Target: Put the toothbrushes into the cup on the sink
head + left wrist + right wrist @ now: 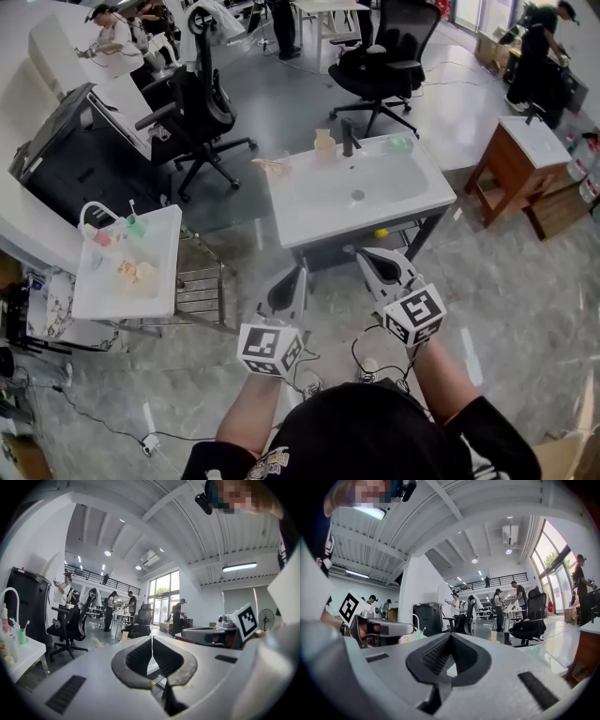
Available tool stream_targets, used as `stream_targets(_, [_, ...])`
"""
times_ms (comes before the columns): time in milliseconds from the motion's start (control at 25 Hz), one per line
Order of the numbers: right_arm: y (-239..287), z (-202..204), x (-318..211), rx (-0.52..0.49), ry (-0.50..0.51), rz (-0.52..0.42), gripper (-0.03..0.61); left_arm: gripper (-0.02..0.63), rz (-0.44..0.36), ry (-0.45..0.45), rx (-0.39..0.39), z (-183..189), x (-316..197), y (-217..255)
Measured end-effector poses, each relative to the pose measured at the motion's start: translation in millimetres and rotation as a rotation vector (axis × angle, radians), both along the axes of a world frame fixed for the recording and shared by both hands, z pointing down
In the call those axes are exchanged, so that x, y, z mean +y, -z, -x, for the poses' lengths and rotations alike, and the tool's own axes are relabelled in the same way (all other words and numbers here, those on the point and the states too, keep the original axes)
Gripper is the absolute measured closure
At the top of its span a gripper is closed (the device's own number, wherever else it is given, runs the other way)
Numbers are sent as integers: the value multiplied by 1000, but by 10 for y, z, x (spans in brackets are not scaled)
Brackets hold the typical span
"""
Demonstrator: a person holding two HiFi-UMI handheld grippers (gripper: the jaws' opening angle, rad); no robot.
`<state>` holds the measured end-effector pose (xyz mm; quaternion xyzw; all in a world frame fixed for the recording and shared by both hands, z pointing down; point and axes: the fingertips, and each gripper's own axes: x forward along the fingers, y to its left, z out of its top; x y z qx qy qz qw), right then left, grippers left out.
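left gripper (300,274) closed, held nothing | right gripper (364,253) closed, held nothing | sink (427,183) stood just ahead | cup (324,145) sat on its far rim

We see a bright, evenly lit hall. Daylight comes through the tall windows (161,592), blown out to near white, and ceiling lamps (239,566) add small spots of glare. In the head view the white sink (309,202) glows softly, the glossy floor (525,281) carries pale reflections, and shadows on it are faint and soft-edged. Both gripper views bend strongly toward the rim, with black corners. The left gripper (151,639) and right gripper (451,635), close to the lens, look slightly out of focus.
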<state>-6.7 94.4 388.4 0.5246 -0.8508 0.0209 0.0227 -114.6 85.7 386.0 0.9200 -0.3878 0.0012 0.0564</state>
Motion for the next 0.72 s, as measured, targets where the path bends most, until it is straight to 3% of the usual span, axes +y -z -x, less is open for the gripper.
stream_targets(720, [7,27,27,-19,-17,1,572,606,-2,-7,-14,48,46,24])
